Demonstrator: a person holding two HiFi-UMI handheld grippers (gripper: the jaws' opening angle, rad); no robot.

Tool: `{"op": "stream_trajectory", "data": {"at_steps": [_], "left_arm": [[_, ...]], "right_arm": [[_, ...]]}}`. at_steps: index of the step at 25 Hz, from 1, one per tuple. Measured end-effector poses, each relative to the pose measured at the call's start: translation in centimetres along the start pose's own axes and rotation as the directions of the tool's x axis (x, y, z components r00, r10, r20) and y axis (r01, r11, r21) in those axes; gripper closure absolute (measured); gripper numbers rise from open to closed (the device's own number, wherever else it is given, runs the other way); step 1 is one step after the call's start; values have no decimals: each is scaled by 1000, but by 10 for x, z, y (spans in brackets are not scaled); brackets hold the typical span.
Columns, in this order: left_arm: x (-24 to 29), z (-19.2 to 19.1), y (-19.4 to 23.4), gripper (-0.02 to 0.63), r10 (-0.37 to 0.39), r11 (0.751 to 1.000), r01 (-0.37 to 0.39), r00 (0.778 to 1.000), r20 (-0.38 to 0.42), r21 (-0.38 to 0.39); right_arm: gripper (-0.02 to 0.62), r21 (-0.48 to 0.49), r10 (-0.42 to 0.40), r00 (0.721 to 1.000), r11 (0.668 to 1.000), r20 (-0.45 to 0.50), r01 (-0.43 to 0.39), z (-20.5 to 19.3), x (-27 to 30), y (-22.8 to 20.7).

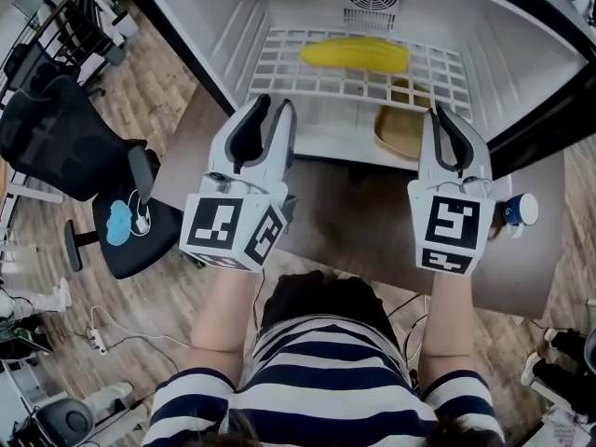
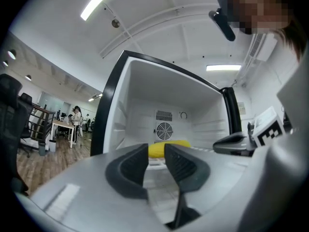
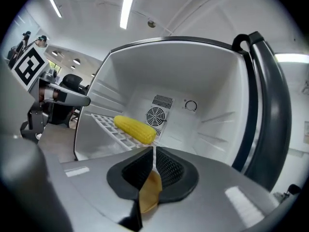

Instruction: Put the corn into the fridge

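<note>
A yellow corn cob [image 1: 354,54] lies on its side on the white wire shelf [image 1: 279,63] inside the open fridge [image 1: 214,17]. It also shows in the left gripper view as the corn [image 2: 169,148] seen through the jaw gap, and in the right gripper view as the corn [image 3: 135,128] on the shelf. My left gripper [image 1: 275,105] [image 2: 155,151] hovers at the fridge's front edge, open by a narrow gap and empty. My right gripper [image 1: 440,115] [image 3: 153,151] is shut with nothing between its pads, just outside the fridge's right front.
A tan dish [image 1: 400,133] [image 3: 149,192] sits on the fridge floor below the shelf, close to the right gripper's tips. The fridge stands on a brown table [image 1: 354,212]. A black office chair [image 1: 56,138] and a stool [image 1: 130,231] stand at left.
</note>
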State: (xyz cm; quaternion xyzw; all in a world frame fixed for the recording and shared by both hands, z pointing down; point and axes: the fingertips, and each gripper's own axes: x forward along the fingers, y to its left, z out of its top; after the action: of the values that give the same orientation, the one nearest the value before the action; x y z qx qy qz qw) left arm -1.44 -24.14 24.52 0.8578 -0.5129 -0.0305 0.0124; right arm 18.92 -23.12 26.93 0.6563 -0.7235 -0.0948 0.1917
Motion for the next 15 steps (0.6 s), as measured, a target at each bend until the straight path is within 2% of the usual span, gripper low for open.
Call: {"op": "stream_trajectory", "data": {"at_steps": [2, 15], "left_arm": [[-3, -4, 1, 606, 11, 1000, -10, 1000, -10, 5], [-24, -33, 11, 606, 75, 997, -74, 994, -78, 13]], "right_arm": [[602, 33, -8, 1000, 999, 4, 8, -3, -4, -1], [603, 197, 45, 999, 980, -12, -42, -25, -15, 17]]}}
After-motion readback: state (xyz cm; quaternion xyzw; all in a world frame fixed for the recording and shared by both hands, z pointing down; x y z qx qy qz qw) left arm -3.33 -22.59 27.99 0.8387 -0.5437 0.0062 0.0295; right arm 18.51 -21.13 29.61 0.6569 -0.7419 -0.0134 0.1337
